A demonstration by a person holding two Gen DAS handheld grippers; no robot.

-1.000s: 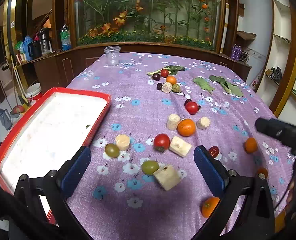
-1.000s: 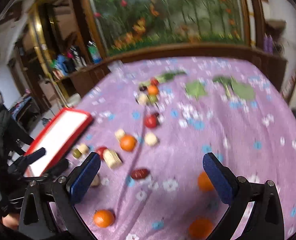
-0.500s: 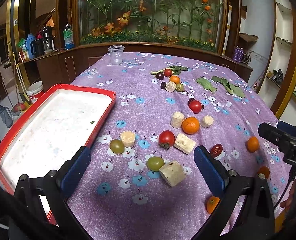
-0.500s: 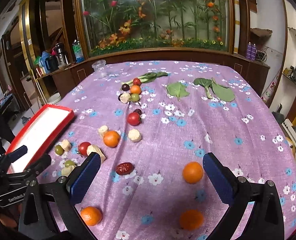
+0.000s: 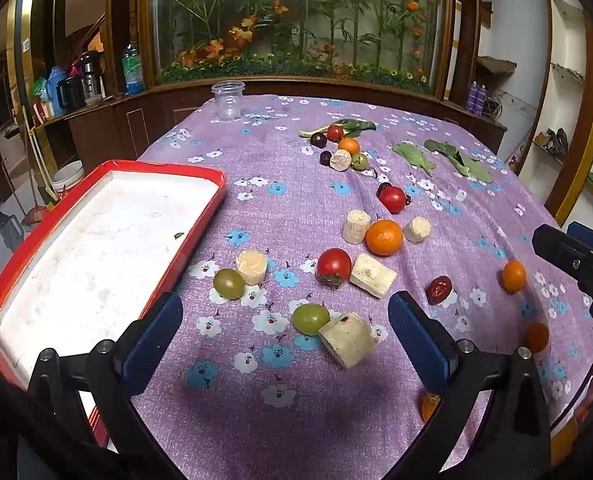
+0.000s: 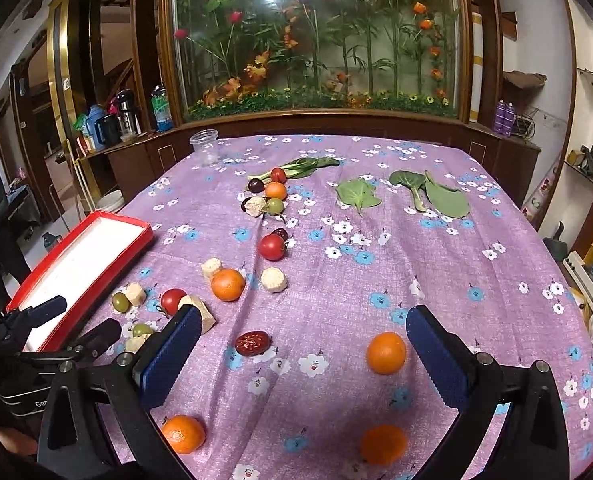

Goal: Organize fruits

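Fruits lie scattered on a purple flowered tablecloth. In the left wrist view a green grape and a pale cut chunk lie between my open, empty left gripper's fingers. A red tomato, an orange and another green grape lie beyond. A red tray with a white floor sits at the left. My right gripper is open and empty above a red date and an orange.
A clear plastic cup stands at the table's far edge. Green leaves lie at the far right. Two more oranges lie near the table's front edge. A wooden counter with bottles stands at the left.
Both grippers have drawn back and risen a little, so the fruits look smaller and farther off. The right view has steadied from blur. Both stay open.
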